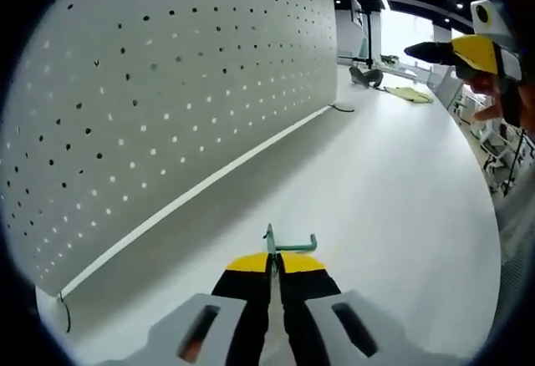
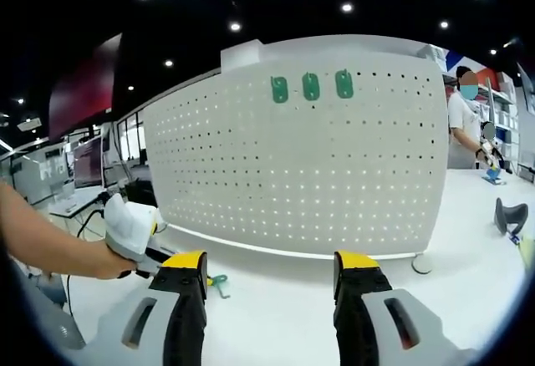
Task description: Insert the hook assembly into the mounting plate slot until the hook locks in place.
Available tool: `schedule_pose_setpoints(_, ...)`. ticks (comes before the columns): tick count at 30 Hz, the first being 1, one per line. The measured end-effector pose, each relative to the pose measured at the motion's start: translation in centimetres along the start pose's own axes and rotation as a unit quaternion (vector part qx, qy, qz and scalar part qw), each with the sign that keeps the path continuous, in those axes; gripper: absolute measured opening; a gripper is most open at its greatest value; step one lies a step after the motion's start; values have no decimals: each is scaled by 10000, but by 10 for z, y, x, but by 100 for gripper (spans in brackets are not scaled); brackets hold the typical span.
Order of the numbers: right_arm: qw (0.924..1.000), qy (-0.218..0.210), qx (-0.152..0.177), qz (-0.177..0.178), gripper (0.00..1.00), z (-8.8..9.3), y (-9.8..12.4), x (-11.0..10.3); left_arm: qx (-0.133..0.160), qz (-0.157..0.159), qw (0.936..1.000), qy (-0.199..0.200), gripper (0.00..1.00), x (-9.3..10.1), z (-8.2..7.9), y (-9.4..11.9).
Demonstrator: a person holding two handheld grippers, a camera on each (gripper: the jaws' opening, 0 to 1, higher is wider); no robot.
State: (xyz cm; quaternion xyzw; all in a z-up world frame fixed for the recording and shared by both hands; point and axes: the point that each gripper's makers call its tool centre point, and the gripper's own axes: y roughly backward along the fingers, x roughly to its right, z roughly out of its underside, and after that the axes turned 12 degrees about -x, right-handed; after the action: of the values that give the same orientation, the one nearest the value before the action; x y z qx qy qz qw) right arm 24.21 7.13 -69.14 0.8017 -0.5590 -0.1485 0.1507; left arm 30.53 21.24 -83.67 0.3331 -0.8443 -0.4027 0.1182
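Holding the green hook (image 1: 292,243) clenched at the left gripper (image 1: 275,264) tips, you're low over the white table (image 1: 401,216), well short of the pegboard (image 1: 167,90). Right gripper (image 2: 272,278) hangs released w/ nothing between jaws. Next, I'd say: lift hook twd the board and line it up w/ a hole.

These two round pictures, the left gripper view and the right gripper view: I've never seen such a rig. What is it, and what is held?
A person holds a two-jaw hand tool in each hand, each carrying a fisheye camera looking along its jaws. In the left gripper view, the left gripper has its yellow-tipped jaws shut on a green hook above the white table, beside a white pegboard. In the right gripper view, the right gripper stands open and holds nothing, facing the pegboard, which has three green plates near its top. The left gripper and the hook show at the lower left there.
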Motion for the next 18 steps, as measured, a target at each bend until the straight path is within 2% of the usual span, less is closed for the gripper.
schedule_pose_setpoints(12,10000,5,14,-16,61,-1,0,-1,52,-42,9997,214,2,-6,4,3)
schedule_pose_setpoints(18,10000,0,17,-44,61,-2,0,-4,230,-29,9987,459,2,-8,3,11)
